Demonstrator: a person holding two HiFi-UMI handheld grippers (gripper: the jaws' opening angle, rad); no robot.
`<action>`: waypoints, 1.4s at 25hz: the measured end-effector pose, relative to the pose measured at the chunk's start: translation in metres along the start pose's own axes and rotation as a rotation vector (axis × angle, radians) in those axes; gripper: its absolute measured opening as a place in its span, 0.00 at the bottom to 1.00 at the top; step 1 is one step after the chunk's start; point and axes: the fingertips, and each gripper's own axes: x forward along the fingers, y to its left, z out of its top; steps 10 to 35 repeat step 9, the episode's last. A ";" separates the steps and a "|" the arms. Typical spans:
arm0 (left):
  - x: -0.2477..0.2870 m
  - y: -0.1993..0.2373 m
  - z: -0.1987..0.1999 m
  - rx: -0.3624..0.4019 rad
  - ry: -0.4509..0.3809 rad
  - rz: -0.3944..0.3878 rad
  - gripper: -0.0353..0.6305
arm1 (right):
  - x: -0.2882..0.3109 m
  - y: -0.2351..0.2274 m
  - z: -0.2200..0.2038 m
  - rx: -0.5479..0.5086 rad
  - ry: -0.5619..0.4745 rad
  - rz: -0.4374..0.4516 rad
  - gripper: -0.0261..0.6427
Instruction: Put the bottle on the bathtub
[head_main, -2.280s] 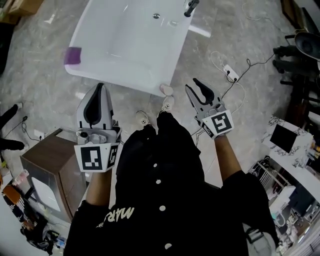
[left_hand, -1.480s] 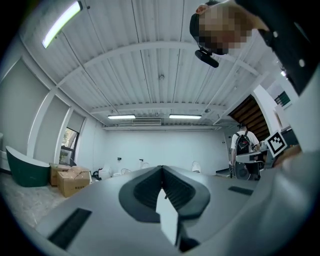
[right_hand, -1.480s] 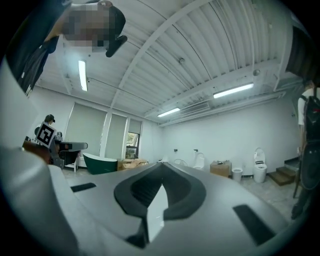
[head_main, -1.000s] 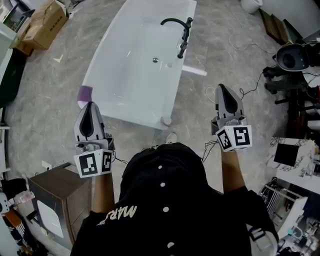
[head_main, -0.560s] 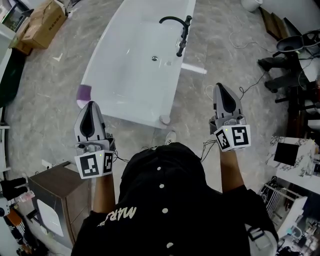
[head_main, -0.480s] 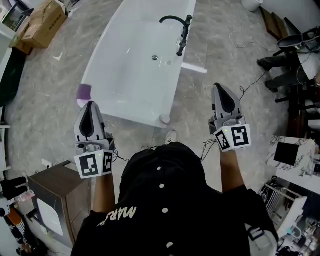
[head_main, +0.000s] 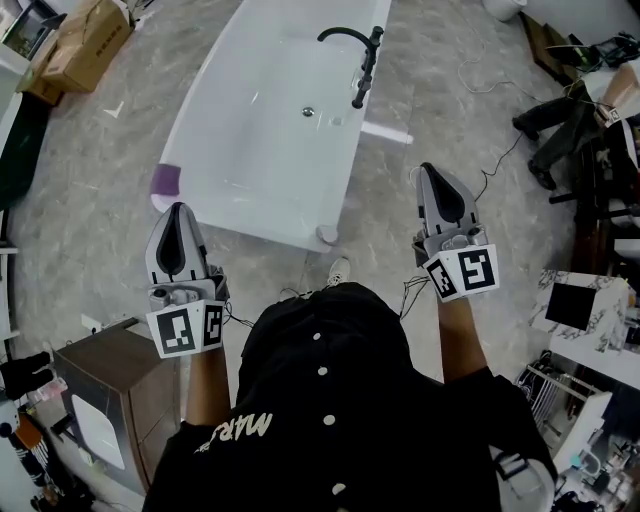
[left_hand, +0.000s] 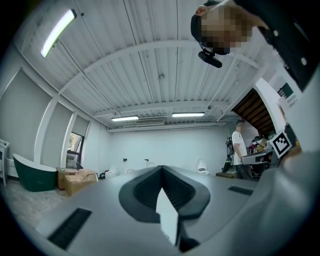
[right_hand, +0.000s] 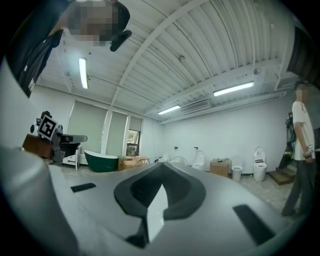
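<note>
The white bathtub (head_main: 205, 120) lies on the floor ahead of me, with a black faucet (head_main: 362, 58) on its right rim. A small pale round object (head_main: 327, 234), possibly the bottle seen from above, stands on the tub's near right corner. A purple item (head_main: 165, 180) sits on the near left rim. My left gripper (head_main: 176, 210) is shut and empty, just short of the tub's near left end. To the right of the tub, over bare floor, my right gripper (head_main: 437, 171) is shut and empty. Both gripper views look out across the room past the shut jaws, left gripper (left_hand: 162, 168) and right gripper (right_hand: 161, 165).
A brown cabinet (head_main: 105, 365) stands at my left. Cardboard boxes (head_main: 85, 40) lie at the far left. Cables (head_main: 480, 80) and black stands (head_main: 560, 130) crowd the floor at the right, and a marble-topped rack (head_main: 590, 320) stands nearer on that side. A person (right_hand: 302, 150) stands across the room.
The right gripper went from open to shut since the oldest frame, and my view moved up over the tub. In the last second both grippers barely shifted.
</note>
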 end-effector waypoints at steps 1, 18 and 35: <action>-0.001 0.000 0.000 -0.001 -0.001 0.000 0.07 | 0.000 0.001 0.000 0.000 0.001 0.002 0.04; -0.002 0.000 -0.001 -0.001 0.003 0.003 0.07 | 0.001 0.002 -0.001 -0.002 0.003 0.010 0.04; -0.002 0.000 -0.001 -0.001 0.003 0.003 0.07 | 0.001 0.002 -0.001 -0.002 0.003 0.010 0.04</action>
